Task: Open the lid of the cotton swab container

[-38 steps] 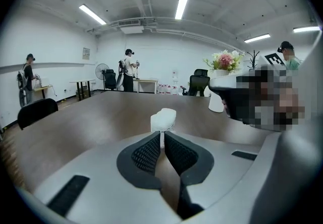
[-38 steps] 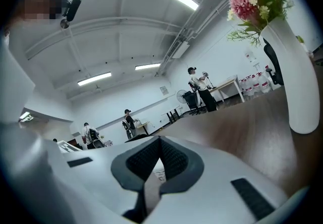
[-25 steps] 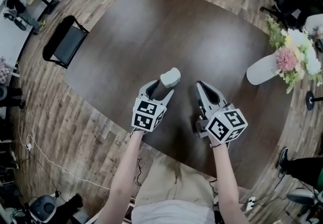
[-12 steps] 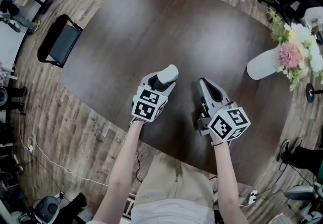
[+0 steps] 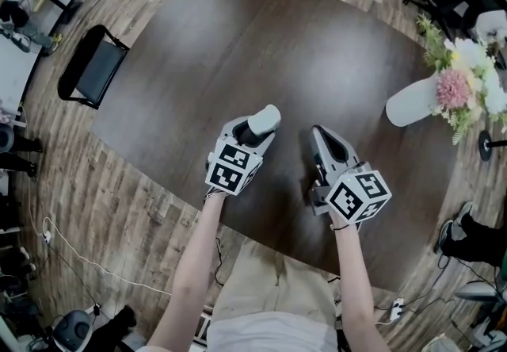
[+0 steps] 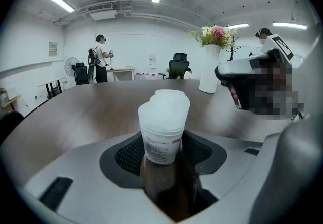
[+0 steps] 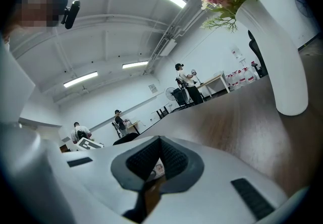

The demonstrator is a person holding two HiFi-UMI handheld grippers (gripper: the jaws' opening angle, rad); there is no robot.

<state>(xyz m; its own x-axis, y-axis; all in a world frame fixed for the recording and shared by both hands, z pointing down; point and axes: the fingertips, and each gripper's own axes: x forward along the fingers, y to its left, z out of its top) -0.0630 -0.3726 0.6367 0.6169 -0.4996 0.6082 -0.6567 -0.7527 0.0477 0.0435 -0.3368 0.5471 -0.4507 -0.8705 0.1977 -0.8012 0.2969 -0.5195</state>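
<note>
The dark wooden table (image 5: 261, 41) fills most of the head view, its near edge hidden behind the person's forearms. At its far right a white vase (image 5: 412, 105) of flowers (image 5: 459, 77) runs partly out of frame. A black chair (image 5: 95, 66) stands off the table's left side. The left gripper (image 5: 252, 135) is clamped on the lower body of the cotton swab container (image 6: 163, 122), a pale tub with its lid on, above the table's near middle. Its base is sunk between the pads, so I cannot tell whether it rests on the wood. Just beside it the right gripper (image 5: 318, 136) is clenched, jaws together. A pale printed sliver shows in its gap, too small to make out.
</note>
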